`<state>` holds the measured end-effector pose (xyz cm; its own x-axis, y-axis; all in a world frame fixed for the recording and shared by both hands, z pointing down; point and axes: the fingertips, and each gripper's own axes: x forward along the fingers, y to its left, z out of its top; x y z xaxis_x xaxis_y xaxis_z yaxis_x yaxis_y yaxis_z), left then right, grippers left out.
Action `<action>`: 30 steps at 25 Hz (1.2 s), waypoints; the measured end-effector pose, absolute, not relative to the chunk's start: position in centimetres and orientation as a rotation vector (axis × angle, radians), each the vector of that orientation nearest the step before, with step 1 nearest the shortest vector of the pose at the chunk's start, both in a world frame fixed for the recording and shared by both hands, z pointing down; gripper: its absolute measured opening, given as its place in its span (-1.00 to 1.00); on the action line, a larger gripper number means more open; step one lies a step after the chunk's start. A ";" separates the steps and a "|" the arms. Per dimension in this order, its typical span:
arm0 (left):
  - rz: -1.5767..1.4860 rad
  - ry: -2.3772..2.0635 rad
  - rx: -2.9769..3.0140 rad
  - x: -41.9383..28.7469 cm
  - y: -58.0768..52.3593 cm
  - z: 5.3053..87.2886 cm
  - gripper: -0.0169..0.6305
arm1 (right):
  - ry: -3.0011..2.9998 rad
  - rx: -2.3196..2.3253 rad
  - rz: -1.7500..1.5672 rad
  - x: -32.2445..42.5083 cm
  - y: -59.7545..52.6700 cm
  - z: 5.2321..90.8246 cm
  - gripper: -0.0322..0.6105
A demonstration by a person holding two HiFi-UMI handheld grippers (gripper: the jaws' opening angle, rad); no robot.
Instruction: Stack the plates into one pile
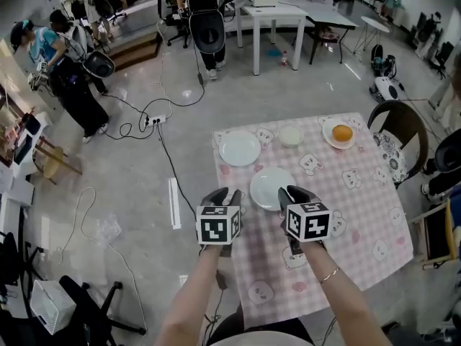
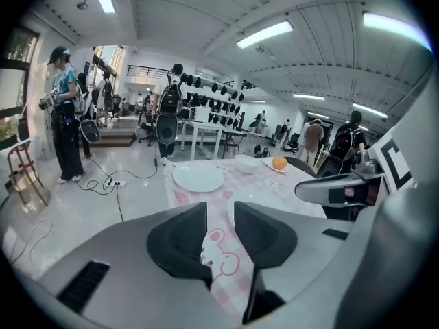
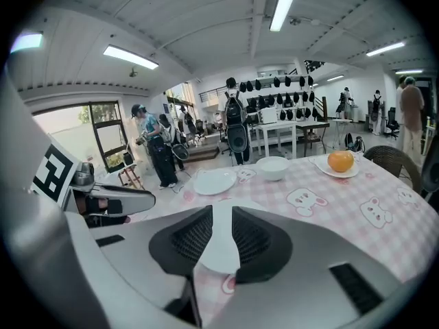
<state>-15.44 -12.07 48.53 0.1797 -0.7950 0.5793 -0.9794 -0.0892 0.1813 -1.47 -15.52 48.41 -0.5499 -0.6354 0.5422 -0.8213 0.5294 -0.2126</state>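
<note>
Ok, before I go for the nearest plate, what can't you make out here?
1. Nearest plate: the right gripper covers its right rim in the head view. The right gripper view shows only a strip of it through the open jaws, so the clearance is unclear.
2. Bowl: too small in the head view and side-on in the gripper views to see inside.
3. Table: part of its near edge hides behind the person's arms in the head view.

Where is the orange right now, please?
In the head view, the orange sits on a plate near the table's far right corner, just right of the bowl.
</note>
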 end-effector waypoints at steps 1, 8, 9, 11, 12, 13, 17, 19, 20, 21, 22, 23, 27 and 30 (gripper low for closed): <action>0.454 -1.675 1.937 -15.6 -11.7 47.9 -0.53 | -2.385 1.192 0.631 -1.6 -15.2 47.8 -0.60; 0.429 -1.760 1.946 -15.3 -7.9 45.2 -0.53 | -2.459 1.175 0.615 -1.2 -11.1 45.6 -0.61; 0.426 -1.766 1.950 -15.0 -6.9 44.7 -0.53 | -2.466 1.177 0.615 -0.9 -10.1 45.2 -0.61; 0.415 -1.783 1.955 -14.5 -4.6 43.8 -0.53 | -2.485 1.179 0.612 -0.5 -8.0 44.2 -0.61; 0.408 -1.791 1.955 -14.4 -3.6 43.4 -0.53 | -2.496 1.179 0.609 -0.5 -7.1 43.8 -0.61; 0.402 -1.799 1.955 -14.5 -2.7 43.1 -0.53 | -2.506 1.179 0.607 -0.6 -6.4 43.4 -0.61; 0.398 -1.822 1.952 -15.0 -0.7 42.4 -0.53 | -2.531 1.167 0.611 -1.1 -4.8 42.6 -0.62; 0.408 -1.826 1.954 -15.5 -0.4 42.1 -0.53 | -2.536 1.161 0.623 -1.6 -4.5 42.4 -0.62; 0.409 -1.826 1.954 -15.9 -0.3 42.1 -0.53 | -2.538 1.158 0.631 -1.9 -4.4 42.4 -0.62; 0.407 -1.824 1.954 -16.3 -0.4 42.3 -0.53 | -2.538 1.157 0.636 -2.3 -4.5 42.5 -0.62; 0.402 -1.821 1.955 -16.9 -0.7 42.5 -0.53 | -2.536 1.159 0.639 -2.8 -4.7 42.6 -0.62; 0.400 -1.816 1.959 -17.5 -1.3 42.7 -0.53 | -2.534 1.165 0.641 -3.3 -5.2 42.8 -0.62; 0.415 -1.768 1.990 -20.4 -5.4 44.2 -0.53 | -2.515 1.190 0.664 -6.6 -8.8 44.2 -0.62; 0.409 -1.713 2.001 -23.0 -9.8 46.2 -0.53 | -2.476 1.211 0.675 -9.4 -12.6 45.9 -0.62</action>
